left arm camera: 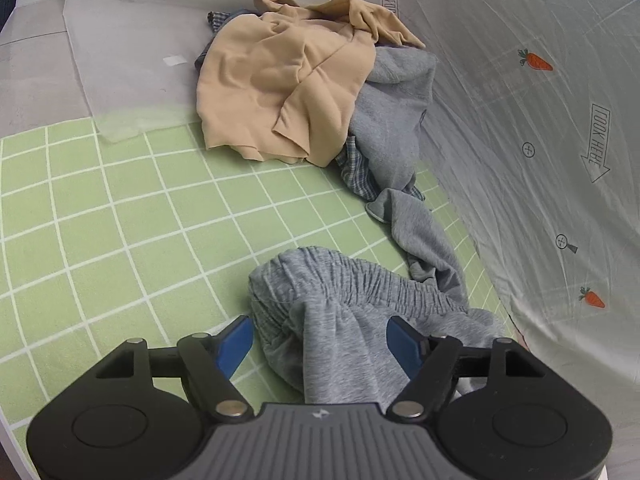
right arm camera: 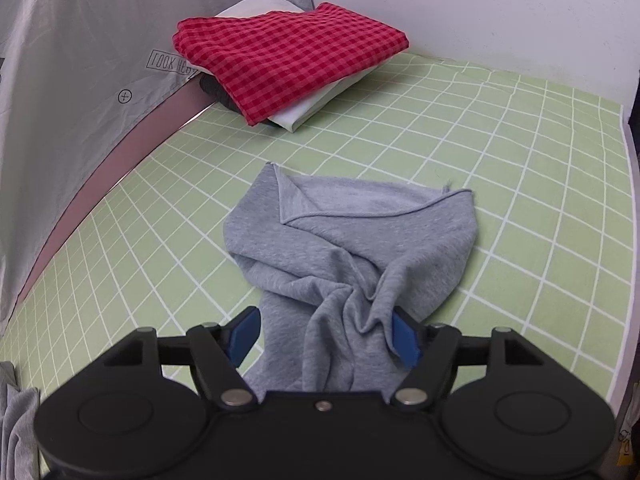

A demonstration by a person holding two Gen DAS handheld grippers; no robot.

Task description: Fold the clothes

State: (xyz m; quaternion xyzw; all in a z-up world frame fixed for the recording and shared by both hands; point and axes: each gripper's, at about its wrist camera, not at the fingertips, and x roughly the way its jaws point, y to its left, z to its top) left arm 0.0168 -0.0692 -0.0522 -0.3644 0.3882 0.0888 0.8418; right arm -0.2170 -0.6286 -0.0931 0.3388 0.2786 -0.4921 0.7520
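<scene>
Jersey grey shorts (left arm camera: pixel 344 320): soft, light, floppy. Both tongs, left (left arm camera: pixel 320 344) and right (right arm camera: pixel 326 338), apart, straddling fabric; grab elastic waistband (left arm camera: pixel 360 276).

Left tool (left arm camera: pixel 320 344): black plastic body, two round discs low at the left and right corners, each with a raised circle. Grey ribbed plate in the middle with a small light logo. Black link arms run up to two blue fingers (left arm camera: pixel 234 346); silver round pivot pins at the joints, four visible. Triangular cutouts in the outer arms.

Right tool (right arm camera: pixel 326 338): same build, black discs, black link arms, silver pivot pins, triangular cutouts. Centre plate here is plain black with one small silver screw. Blue fingers (right arm camera: pixel 244 336), flat and wedge-shaped, slightly scuffed. No hands, skin or sleeves visible.
</scene>
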